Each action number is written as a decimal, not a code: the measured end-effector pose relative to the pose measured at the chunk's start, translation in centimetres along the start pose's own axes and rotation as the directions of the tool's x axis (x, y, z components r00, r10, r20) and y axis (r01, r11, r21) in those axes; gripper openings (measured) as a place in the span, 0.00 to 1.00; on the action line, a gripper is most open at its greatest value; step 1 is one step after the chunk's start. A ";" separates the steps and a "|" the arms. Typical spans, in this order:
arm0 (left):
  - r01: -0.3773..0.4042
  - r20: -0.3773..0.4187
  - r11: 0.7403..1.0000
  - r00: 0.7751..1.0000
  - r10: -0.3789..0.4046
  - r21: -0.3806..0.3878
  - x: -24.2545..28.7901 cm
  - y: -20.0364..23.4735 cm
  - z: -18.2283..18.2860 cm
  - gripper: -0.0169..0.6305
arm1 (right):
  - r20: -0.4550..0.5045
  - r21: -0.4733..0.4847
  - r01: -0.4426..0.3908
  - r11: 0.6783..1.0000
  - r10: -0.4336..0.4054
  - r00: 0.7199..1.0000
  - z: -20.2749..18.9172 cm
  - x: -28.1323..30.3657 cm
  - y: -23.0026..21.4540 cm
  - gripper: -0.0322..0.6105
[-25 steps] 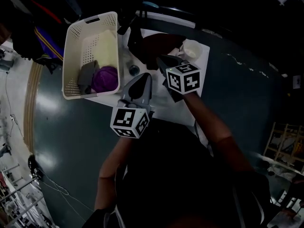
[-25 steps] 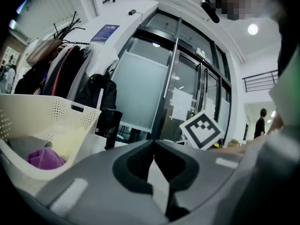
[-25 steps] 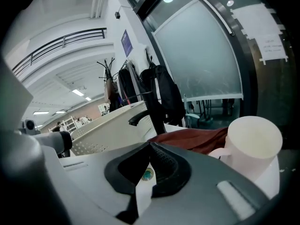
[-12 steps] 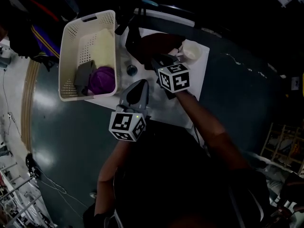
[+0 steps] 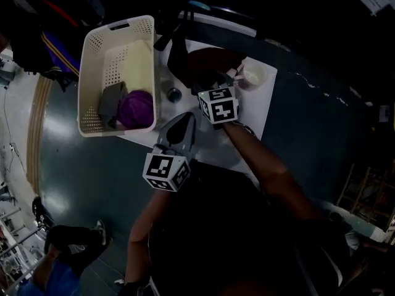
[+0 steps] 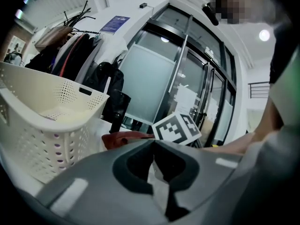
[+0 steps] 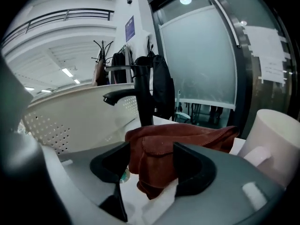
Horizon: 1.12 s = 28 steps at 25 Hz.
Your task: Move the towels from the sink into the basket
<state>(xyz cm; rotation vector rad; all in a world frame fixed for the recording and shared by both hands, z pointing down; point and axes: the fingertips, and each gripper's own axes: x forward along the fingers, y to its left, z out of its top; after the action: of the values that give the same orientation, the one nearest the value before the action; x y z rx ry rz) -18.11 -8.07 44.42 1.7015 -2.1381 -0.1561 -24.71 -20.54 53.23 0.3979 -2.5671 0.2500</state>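
A brown towel (image 5: 208,61) lies bunched at the far side of the white sink (image 5: 196,135), by the black faucet (image 7: 142,100). My right gripper (image 7: 150,161) is open; its jaws have just been opening, and the brown towel (image 7: 164,146) hangs between them without being pinched. Its marker cube (image 5: 218,105) sits just in front of the towel. My left gripper (image 5: 186,118) is shut and empty, hovering over the sink's near part. The cream basket (image 5: 91,82) at the left holds a purple towel (image 5: 136,108), a grey towel (image 5: 112,99) and a pale yellow towel (image 5: 138,63).
A white cup (image 5: 252,76) stands at the sink unit's right corner, close to the right gripper. The drain (image 5: 174,94) lies between basket and brown towel. Dark coats hang beyond the basket (image 6: 42,121). A person in blue (image 5: 52,270) stands on the floor at bottom left.
My right gripper has moved away from me and leftward onto the brown towel. The left gripper has barely shifted. A person has come into view at the bottom left.
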 end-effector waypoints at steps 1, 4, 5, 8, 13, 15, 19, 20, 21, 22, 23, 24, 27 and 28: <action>0.003 -0.001 1.000 1.000 -0.003 -0.002 0.0 0.1 0.0 0.04 | 0.004 -0.014 0.019 1.000 -0.019 1.000 0.0 0.2 -0.1 0.48; 0.007 -0.002 1.000 1.000 -0.007 -0.009 -0.1 0.2 0.0 0.04 | 0.005 -0.054 0.076 0.996 -0.076 0.997 0.1 0.9 -0.6 0.53; 0.009 -0.002 1.000 1.000 -0.009 -0.011 0.0 0.3 0.0 0.04 | -0.001 -0.063 0.089 0.994 -0.090 0.996 0.1 1.1 -0.8 0.54; 0.018 -0.003 1.000 1.000 -0.018 -0.020 0.0 0.3 0.0 0.04 | -0.028 -0.075 0.113 0.991 -0.116 0.993 -0.3 1.9 -1.0 0.56; 0.023 -0.001 0.999 1.000 -0.023 -0.032 -0.1 0.5 0.1 0.04 | -0.051 -0.132 0.154 0.979 -0.161 0.986 -0.8 3.1 -1.4 0.55; 0.024 -0.001 0.999 1.000 -0.024 -0.037 -0.1 0.6 0.0 0.04 | -0.064 -0.166 0.173 0.971 -0.185 0.981 -0.9 3.3 -1.6 0.52; 0.028 -0.003 0.999 1.000 -0.028 -0.041 0.0 0.7 -0.2 0.04 | -0.068 -0.207 0.204 0.957 -0.222 0.973 -1.0 3.3 -2.0 0.43; 0.029 -0.005 0.999 1.000 -0.029 -0.042 0.0 0.7 -0.3 0.04 | -0.066 -0.213 0.207 0.955 -0.226 0.972 -1.0 3.3 -2.0 0.43; 0.030 -0.007 0.999 1.000 -0.030 -0.042 0.0 0.7 -0.3 0.04 | -0.064 -0.218 0.208 0.954 -0.227 0.972 -1.0 3.2 -2.1 0.43; 0.030 -0.010 0.999 0.999 -0.031 -0.042 0.0 0.7 -0.4 0.04 | -0.063 -0.223 0.206 0.953 -0.225 0.972 -1.0 3.2 -2.0 0.41; 0.030 -0.013 0.999 0.999 -0.031 -0.042 0.0 0.7 -0.5 0.04 | -0.062 -0.226 0.202 0.953 -0.221 0.973 -0.9 3.2 -2.0 0.39; 0.030 -0.014 0.999 0.999 -0.031 -0.042 0.0 0.7 -0.5 0.04 | -0.060 -0.228 0.197 0.954 -0.216 0.975 -0.9 3.1 -1.9 0.36; 0.030 -0.012 0.999 0.999 -0.031 -0.044 -0.1 0.5 -0.4 0.04 | -0.056 -0.224 0.179 0.958 -0.196 0.979 -0.7 2.9 -1.5 0.25; 0.030 -0.010 0.999 0.999 -0.031 -0.045 -0.1 0.4 -0.3 0.04 | -0.057 -0.219 0.169 0.961 -0.186 0.981 -0.7 2.8 -1.4 0.22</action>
<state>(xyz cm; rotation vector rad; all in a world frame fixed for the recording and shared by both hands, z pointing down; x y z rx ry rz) -18.35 -7.79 44.83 1.7064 -2.0861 -0.2010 -26.21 -22.34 55.42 0.5227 -2.4318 -0.0740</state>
